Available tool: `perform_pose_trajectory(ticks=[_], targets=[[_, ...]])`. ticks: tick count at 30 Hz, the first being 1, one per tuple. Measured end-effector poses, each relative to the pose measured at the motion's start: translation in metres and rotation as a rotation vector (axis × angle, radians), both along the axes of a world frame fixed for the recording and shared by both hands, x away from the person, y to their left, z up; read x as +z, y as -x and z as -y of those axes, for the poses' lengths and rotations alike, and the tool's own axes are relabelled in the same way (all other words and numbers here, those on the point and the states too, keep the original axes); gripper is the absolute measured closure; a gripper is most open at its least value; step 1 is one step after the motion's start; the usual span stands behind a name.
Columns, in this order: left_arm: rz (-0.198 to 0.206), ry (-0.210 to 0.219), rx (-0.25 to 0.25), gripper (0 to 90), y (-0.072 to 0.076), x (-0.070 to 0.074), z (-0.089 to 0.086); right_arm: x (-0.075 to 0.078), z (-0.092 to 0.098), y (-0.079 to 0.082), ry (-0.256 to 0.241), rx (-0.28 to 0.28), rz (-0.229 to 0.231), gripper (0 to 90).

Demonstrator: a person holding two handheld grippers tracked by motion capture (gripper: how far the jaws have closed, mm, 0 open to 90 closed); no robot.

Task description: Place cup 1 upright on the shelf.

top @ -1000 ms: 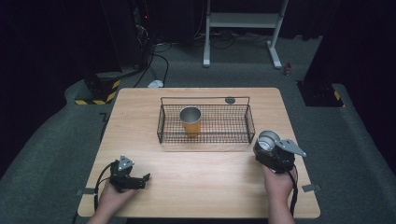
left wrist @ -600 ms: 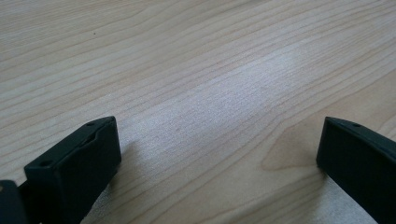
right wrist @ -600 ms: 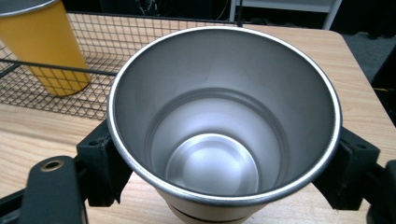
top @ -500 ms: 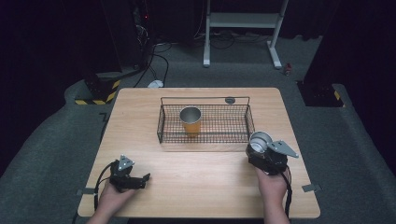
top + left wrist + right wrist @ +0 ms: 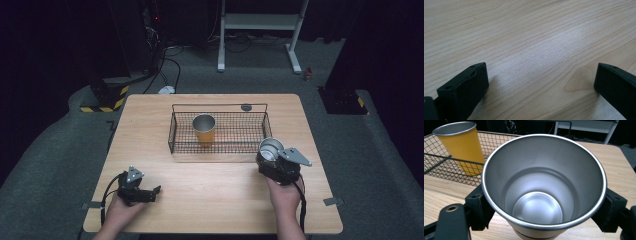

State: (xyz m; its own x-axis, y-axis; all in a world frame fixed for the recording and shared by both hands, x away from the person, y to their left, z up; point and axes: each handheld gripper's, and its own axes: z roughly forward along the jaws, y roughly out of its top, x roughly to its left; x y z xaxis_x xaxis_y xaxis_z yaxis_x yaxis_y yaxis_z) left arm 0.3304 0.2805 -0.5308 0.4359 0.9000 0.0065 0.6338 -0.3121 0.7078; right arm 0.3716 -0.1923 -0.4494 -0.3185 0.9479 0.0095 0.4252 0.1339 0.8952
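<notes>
Right gripper [image 5: 272, 159] hugs a silver cup [image 5: 543, 182], just off the basket [image 5: 173, 135] edge at 4 o'clock. I see a yellow cup [image 5: 204, 129] inside. Left gripper [image 5: 150, 192] sits open on bare table [image 5: 220, 195] at 7 o'clock.

I see open tabletop [image 5: 210, 195] between my two grippers | wire basket [image 5: 220, 148] blocks the far middle, yellow cup [image 5: 204, 129] standing in its left part | basket's right part free | bare wood beside it
</notes>
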Motion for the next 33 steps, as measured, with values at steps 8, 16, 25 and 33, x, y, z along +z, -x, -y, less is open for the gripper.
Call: perform_pose_trajectory(ticks=[8, 16, 25, 33], targets=[[0.001, 0.0, 0.001, 0.0, 0.0, 0.0, 0.0, 0.007, -0.007, -0.007, -0.003, 0.008, 0.01, 18.4], [0.001, 0.001, 0.001, 0.0, 0.0, 0.0, 0.0, 0.017, -0.014, -0.013, -0.003, 0.014, 0.03, 18.4], [0.001, 0.001, 0.001, 0.0, 0.0, 0.0, 0.0, 0.026, -0.024, -0.024, -0.006, 0.022, 0.031, 18.4], [0.001, 0.001, 0.001, 0.0, 0.0, 0.0, 0.0, 0.031, -0.033, -0.031, -0.002, 0.033, 0.043, 18.4]])
